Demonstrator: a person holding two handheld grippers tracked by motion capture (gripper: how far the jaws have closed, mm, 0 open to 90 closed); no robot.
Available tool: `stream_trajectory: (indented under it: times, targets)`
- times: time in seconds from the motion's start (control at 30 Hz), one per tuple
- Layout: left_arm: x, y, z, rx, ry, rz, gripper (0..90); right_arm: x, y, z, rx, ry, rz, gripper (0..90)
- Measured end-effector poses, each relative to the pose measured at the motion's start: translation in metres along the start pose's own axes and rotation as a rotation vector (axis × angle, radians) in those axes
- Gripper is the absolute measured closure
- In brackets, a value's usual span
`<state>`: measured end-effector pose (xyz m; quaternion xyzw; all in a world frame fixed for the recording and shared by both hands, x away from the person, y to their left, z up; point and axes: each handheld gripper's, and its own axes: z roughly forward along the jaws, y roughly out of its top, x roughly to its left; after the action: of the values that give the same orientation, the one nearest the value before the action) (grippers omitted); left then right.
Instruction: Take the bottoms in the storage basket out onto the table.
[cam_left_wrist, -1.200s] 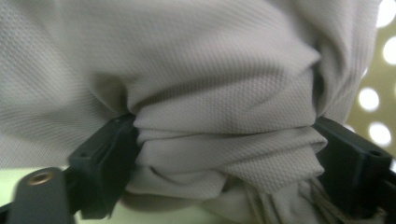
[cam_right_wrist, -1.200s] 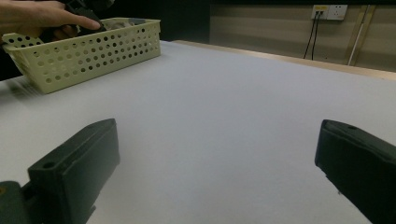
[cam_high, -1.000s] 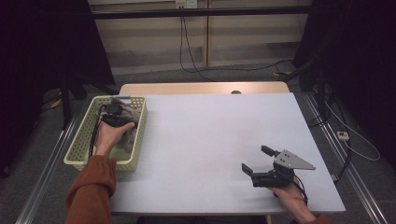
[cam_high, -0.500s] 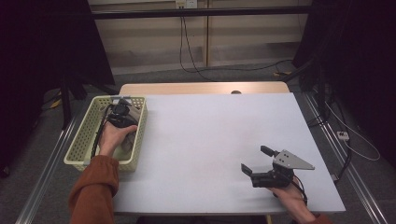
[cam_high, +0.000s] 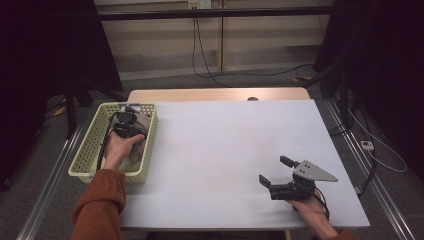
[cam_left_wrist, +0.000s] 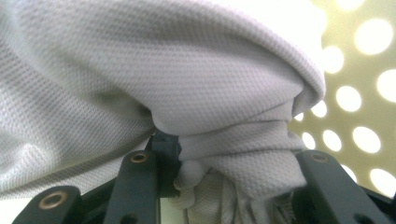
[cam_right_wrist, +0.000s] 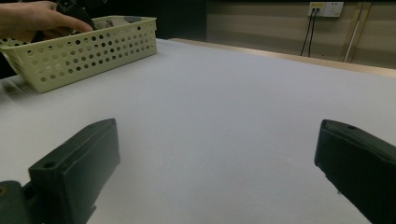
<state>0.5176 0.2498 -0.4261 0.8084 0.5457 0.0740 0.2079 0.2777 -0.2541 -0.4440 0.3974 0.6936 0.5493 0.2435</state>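
The person's left gripper (cam_high: 128, 126) is down inside the pale green basket (cam_high: 86, 159), which sits at the table's (cam_high: 225, 150) left edge; its jaws have just been closing, and the left gripper view shows them pinched on a bunched fold of the grey cloth (cam_left_wrist: 196, 88), the fabric gathered between them with the basket's holed wall behind it. The cloth lies in the basket, crumpled, so no long axis can be made out; from above, a patch of it (cam_high: 143, 121) shows against the basket's right wall beside the hand.

The right gripper (cam_high: 276, 174) rests well apart from the basket, near the table's front right corner, its jaws spread wide with nothing between them; its own view looks across bare tabletop toward the basket (cam_right_wrist: 84, 51).

The relation that matters next is that the cloth sits right at the left gripper's tips and low within the basket walls, so a lift would likely have to go upward to clear the rim; the left hand is far nearer than the right.

No brand, label or readable writing appears on anything.
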Motion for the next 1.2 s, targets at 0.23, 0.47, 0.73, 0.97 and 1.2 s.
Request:
stream_trajectory:
  times: [0.23,0.47,0.73,0.97,1.2]
  targets:
    - [0.002,0.000,-0.012,-0.075,-0.022,-0.010,58.2,0.000,0.000,0.000,0.001,-0.001,-0.004,0.0]
    - [0.003,-0.002,-0.025,-0.167,-0.021,-0.003,58.1,0.000,0.000,-0.001,0.000,-0.002,-0.006,0.0]
    - [0.007,-0.009,-0.031,-0.229,-0.043,-0.012,58.1,0.000,0.000,-0.001,0.000,-0.005,-0.004,0.0]
    - [0.005,-0.014,-0.041,-0.300,-0.042,-0.010,58.1,0.000,0.000,-0.001,0.002,-0.009,-0.006,0.0]
    - [0.002,-0.020,-0.043,-0.364,-0.038,-0.018,58.1,0.000,0.000,-0.001,0.002,-0.008,-0.004,0.0]
